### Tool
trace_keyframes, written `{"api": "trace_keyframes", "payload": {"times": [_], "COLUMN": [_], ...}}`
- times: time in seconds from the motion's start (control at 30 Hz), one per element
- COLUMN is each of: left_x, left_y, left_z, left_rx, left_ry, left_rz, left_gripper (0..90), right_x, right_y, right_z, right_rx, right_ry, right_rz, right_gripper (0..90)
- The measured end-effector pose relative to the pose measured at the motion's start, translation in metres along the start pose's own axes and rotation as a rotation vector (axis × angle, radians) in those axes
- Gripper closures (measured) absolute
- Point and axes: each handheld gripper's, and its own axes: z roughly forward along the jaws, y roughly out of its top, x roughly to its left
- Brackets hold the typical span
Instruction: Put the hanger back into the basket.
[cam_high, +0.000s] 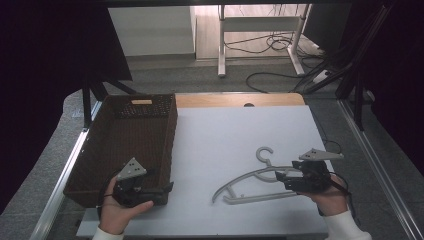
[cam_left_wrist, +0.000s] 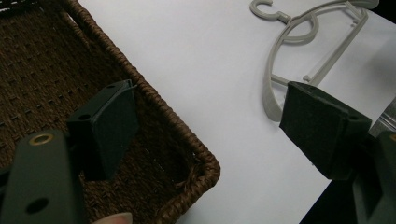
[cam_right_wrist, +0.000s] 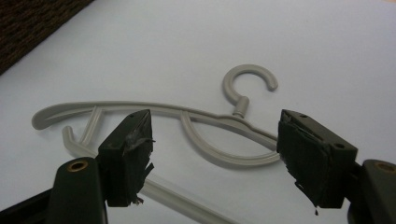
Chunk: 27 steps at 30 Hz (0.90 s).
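On white tabletop, closing on hanger (cam_high: 260, 182) with right gripper (cam_high: 285, 178), jaws spread wide and holding nothing.

Lay flat near table's (cam_high: 225, 135) right front, well apart from basket (cam_high: 172, 135), hook (cam_right_wrist: 247, 84) pointing away from person. Seen from right gripper view straddling hanger's shoulder, pads (cam_right_wrist: 133, 154) just above plastic, not yet pinching. Held low at basket's near corner, left gripper (cam_high: 167, 189) likewise spread, empty, one jaw over wicker rim (cam_left_wrist: 187, 135), other over bare table. Judged as approach stage of a pickup, probably bound for basket. Called next for a drop onto one thin arm and a firm close; slim, slick plastic likely to twist or slip if caught off-centre, so a grip near the neck looked safer.
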Motion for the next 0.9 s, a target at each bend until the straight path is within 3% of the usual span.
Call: {"api": "trace_keyframes", "payload": {"times": [0.37,0.7,0.9], "left_x": [-0.005,-0.02,-0.034], "left_y": [0.003,0.009,0.02], "left_z": [0.002,0.013,0.025], "left_rx": [-0.004,0.018,0.034], "left_ry": [-0.007,-0.028,-0.062], "left_rz": [0.012,0.047,0.088], "left_gripper": [18.7,19.1,21.0], "right_x": [-0.003,-0.004,-0.005], "right_y": [0.0,0.001,0.001], "right_z": [-0.004,-0.006,-0.007], "right_rx": [-0.016,-0.024,-0.026], "right_ry": [0.013,0.023,0.026], "right_rz": [-0.003,-0.015,-0.011], "right_gripper": [26.9,27.0,27.0]}}
